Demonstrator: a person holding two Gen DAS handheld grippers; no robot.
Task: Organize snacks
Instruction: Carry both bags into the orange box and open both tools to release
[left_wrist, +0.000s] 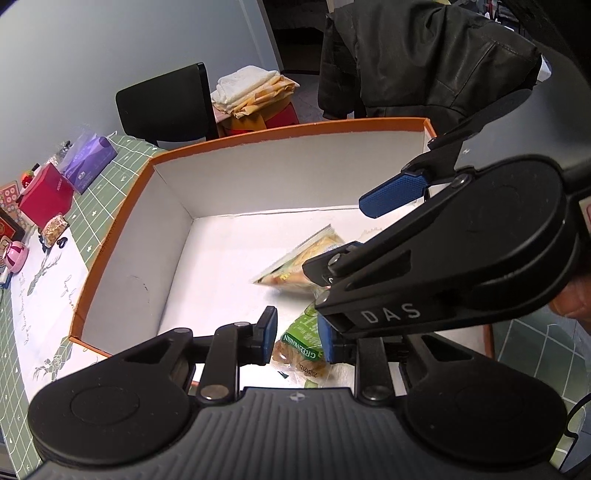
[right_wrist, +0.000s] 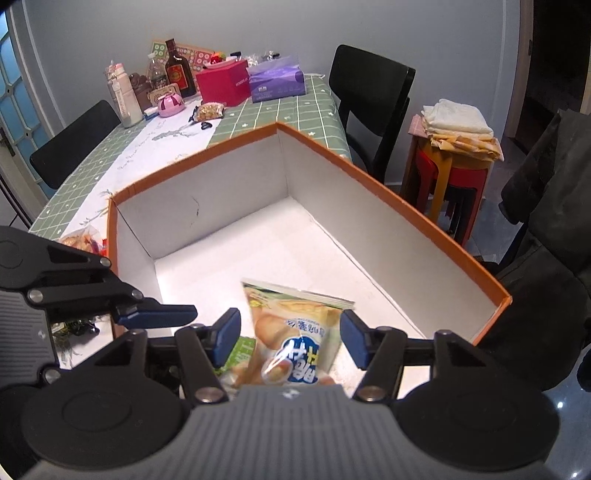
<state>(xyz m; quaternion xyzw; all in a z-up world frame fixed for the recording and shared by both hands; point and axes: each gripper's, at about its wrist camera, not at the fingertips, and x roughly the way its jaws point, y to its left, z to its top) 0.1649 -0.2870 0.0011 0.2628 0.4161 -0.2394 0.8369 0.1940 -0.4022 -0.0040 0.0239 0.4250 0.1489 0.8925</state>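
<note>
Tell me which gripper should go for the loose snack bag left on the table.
Left, probably. The left gripper hangs open at the box's near corner, right beside the snack bag outside its wall. The right gripper is over the chip bag inside the box.

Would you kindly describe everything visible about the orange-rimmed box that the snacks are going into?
The box is a large open-topped cardboard carton, orange outside and along its rim, plain white inside. A faint dark scuff marks one inner wall. It sits on the green checked tablecloth, one corner near the table's edge. On its white floor lie a pale snack bag and a green packet. The left gripper and the right gripper both reach in with jaws open; neither visibly touches the walls.
</note>
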